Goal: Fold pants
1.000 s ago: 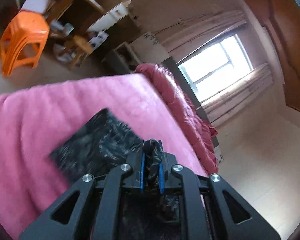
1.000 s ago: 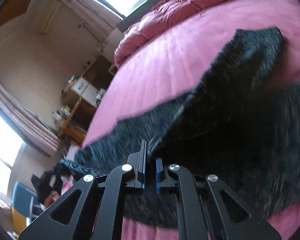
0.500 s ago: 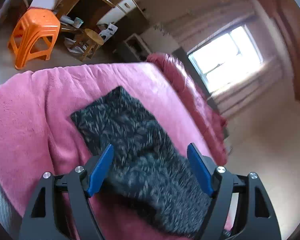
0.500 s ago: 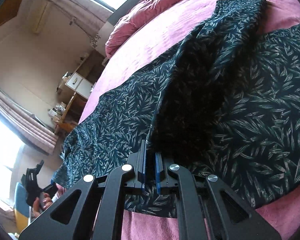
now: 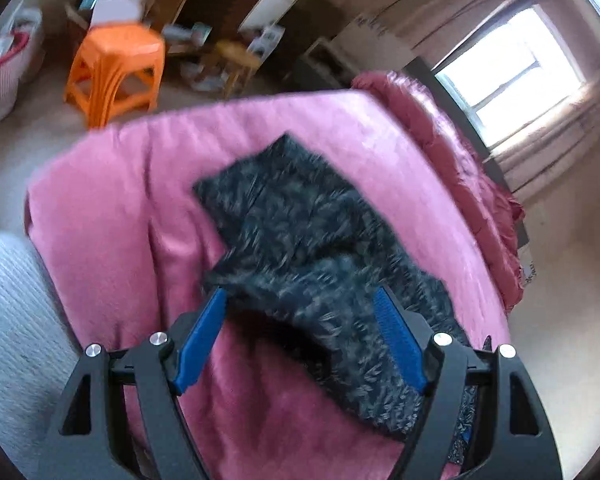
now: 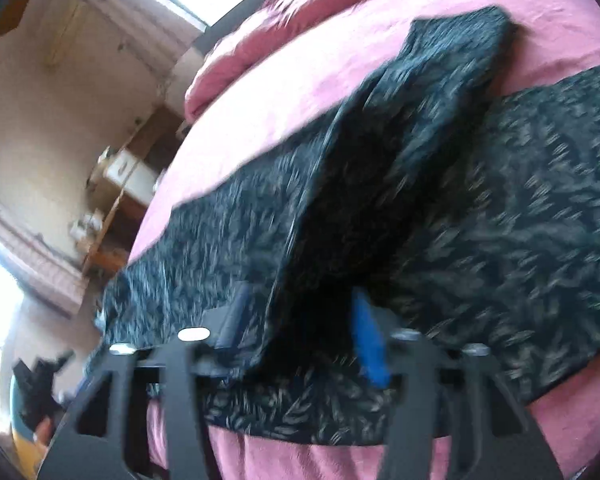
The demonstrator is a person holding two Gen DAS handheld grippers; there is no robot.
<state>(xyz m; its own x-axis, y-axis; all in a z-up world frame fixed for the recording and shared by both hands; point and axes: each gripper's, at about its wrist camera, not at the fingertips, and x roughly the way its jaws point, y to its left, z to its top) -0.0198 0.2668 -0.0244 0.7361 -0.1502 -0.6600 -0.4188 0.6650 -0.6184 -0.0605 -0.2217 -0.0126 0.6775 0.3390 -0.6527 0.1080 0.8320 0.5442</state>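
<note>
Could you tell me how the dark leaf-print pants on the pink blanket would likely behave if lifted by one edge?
The dark leaf-print pants would probably sag limply: a raised fold already droops between layers. They look thin, so likely light. On the fuzzy pink blanket they may drag and bunch rather than slide.

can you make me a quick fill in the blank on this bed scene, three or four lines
1. The dark pants lie on a ____ blanket.
2. The stool on the floor is ____.
3. The left gripper has its jaws ____.
4. The pads on the right gripper are ____.

Missing words: pink; orange; open; blue
</note>
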